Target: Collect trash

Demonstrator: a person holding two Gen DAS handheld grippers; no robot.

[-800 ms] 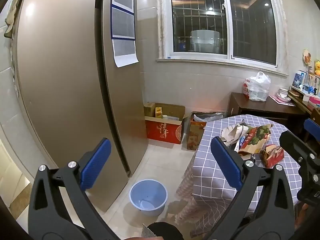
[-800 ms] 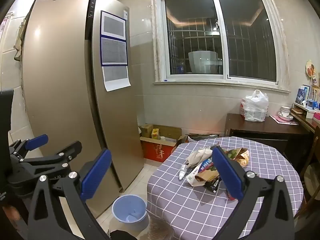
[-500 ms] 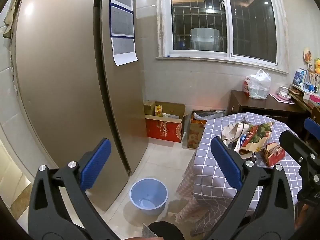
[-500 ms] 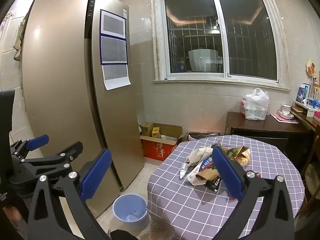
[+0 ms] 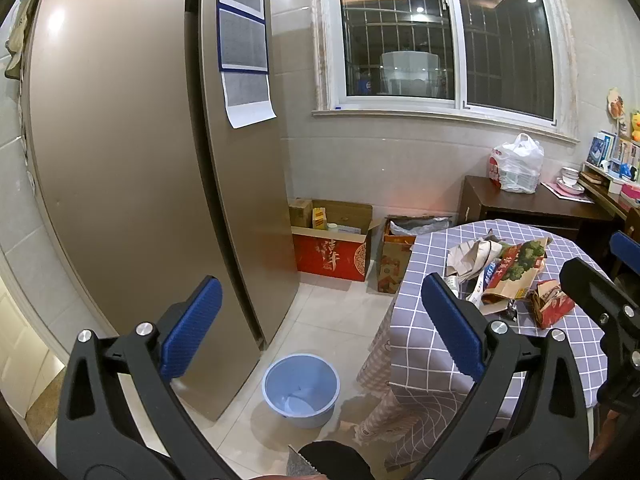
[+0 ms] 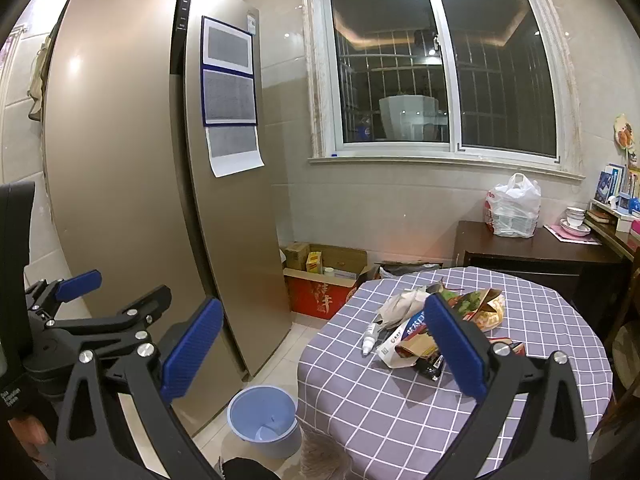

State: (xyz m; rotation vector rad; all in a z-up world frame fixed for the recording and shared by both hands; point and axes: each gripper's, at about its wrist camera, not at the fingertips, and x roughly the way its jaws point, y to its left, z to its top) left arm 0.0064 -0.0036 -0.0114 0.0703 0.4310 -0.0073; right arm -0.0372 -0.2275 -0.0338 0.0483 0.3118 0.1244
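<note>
On the checked table (image 6: 400, 412): one trash heap (image 6: 436, 328); below, one blue bin (image 6: 262, 420).

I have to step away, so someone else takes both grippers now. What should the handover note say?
Left gripper: open, empty, in the air over the floor.
Right gripper: open, empty, short of the table.
Trash pile: wrappers, paper and a small white bottle, all on the table.
Bin: blue, on the floor between fridge and table; looks nearly empty.
Done: nothing picked up yet.
Left: grasp each piece and drop it in the bin.
</note>
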